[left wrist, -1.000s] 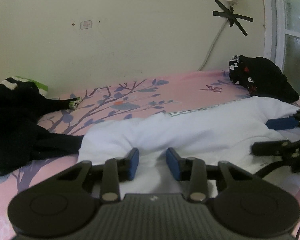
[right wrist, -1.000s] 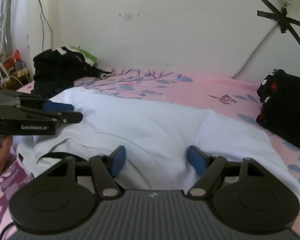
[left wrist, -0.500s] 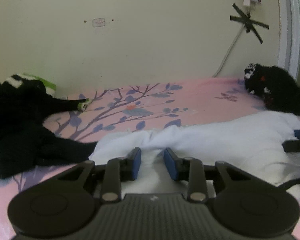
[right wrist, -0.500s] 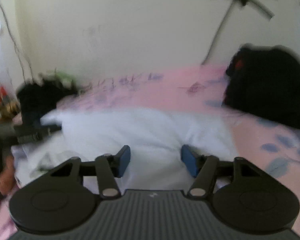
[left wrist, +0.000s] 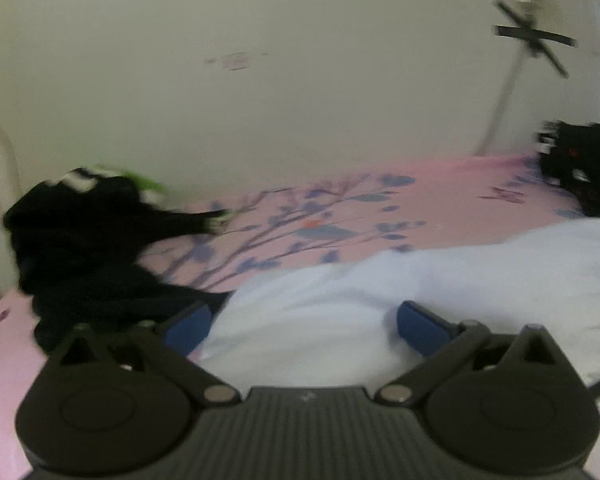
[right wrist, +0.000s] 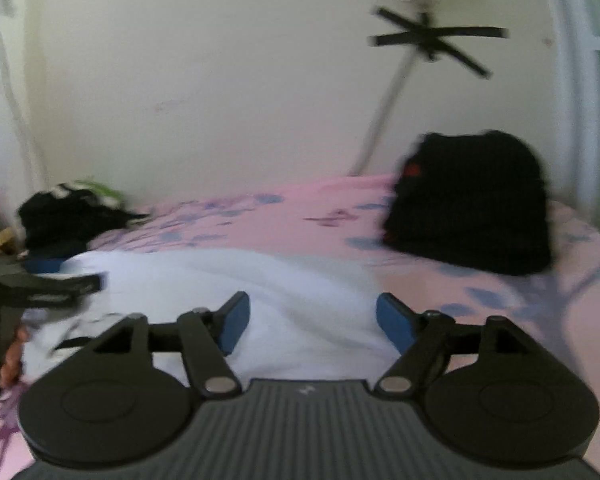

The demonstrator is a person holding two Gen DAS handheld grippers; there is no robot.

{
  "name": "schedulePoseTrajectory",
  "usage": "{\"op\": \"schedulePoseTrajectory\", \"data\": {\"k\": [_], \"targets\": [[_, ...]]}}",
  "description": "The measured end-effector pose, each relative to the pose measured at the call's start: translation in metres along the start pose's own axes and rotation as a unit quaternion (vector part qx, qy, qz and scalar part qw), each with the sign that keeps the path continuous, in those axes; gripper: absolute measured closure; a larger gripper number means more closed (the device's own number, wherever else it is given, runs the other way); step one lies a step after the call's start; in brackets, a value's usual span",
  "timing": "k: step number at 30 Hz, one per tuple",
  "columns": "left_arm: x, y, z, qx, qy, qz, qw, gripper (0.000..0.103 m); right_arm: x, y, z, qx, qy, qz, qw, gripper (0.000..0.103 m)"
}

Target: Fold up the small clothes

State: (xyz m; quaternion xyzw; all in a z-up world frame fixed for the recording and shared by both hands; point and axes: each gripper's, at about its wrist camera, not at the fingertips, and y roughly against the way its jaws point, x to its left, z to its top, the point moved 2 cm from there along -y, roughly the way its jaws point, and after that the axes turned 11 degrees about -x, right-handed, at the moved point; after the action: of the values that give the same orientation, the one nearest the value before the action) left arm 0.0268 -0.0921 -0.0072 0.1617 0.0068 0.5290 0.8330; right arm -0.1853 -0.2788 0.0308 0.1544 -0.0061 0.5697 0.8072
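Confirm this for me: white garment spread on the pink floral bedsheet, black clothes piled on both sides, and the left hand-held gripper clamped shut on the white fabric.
One thing is wrong: the left hand-held gripper is open, its jaws just spread wide with the white garment lying loose between them, as the left wrist view shows. The pink floral bedsheet and both black clothes piles are as stated.

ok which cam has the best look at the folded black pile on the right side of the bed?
Right wrist: the folded black pile sits whole on the pink sheet, though blurred. Left wrist catches only part of it, cut off at the frame's right edge.

Cream wall (right wrist: 220,80), black tape cross (right wrist: 432,42), pink floral bedsheet (left wrist: 440,196), window frame (right wrist: 572,80) at right
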Motion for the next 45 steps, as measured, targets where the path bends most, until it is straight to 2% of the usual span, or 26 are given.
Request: {"op": "schedulePoseTrajectory", "data": {"k": [4, 9, 17, 30, 34, 38, 42, 45], "targets": [[0.014, -0.012, -0.003, 0.029, 0.054, -0.003, 0.9981, 0.0, -0.029, -0.003, -0.001, 0.019, -0.021, -0.054, 0.998, 0.024], [0.02, -0.023, -0.007, 0.057, 0.094, -0.021, 0.9937, 0.0, -0.043, -0.016, -0.002, 0.061, -0.022, -0.065, 0.996, 0.016], [0.027, -0.024, -0.013, 0.068, 0.139, -0.036, 0.9873, 0.0, -0.039, -0.021, -0.01, 0.065, 0.007, -0.074, 0.995, 0.016], [0.028, -0.019, -0.013, 0.066, 0.137, -0.043, 0.9874, 0.0, -0.034, -0.022, -0.011, 0.071, 0.026, -0.084, 0.994, 0.016], [0.033, -0.017, -0.013, 0.066, 0.148, -0.057, 0.9851, 0.0, -0.035, -0.022, -0.011, 0.071, 0.024, -0.083, 0.994, 0.017], [0.041, -0.014, -0.015, 0.062, 0.17, -0.082, 0.9801, 0.0, -0.042, -0.006, -0.009, 0.044, -0.016, -0.07, 0.996, 0.017], [0.041, -0.011, -0.014, 0.074, 0.157, -0.087, 0.981, 0.0, -0.052, 0.001, -0.006, 0.056, -0.083, -0.028, 0.995, 0.017], [0.05, 0.006, -0.014, 0.068, 0.186, -0.087, 0.9764, 0.004, -0.051, -0.006, -0.005, 0.071, -0.116, -0.005, 0.991, 0.017]]}}
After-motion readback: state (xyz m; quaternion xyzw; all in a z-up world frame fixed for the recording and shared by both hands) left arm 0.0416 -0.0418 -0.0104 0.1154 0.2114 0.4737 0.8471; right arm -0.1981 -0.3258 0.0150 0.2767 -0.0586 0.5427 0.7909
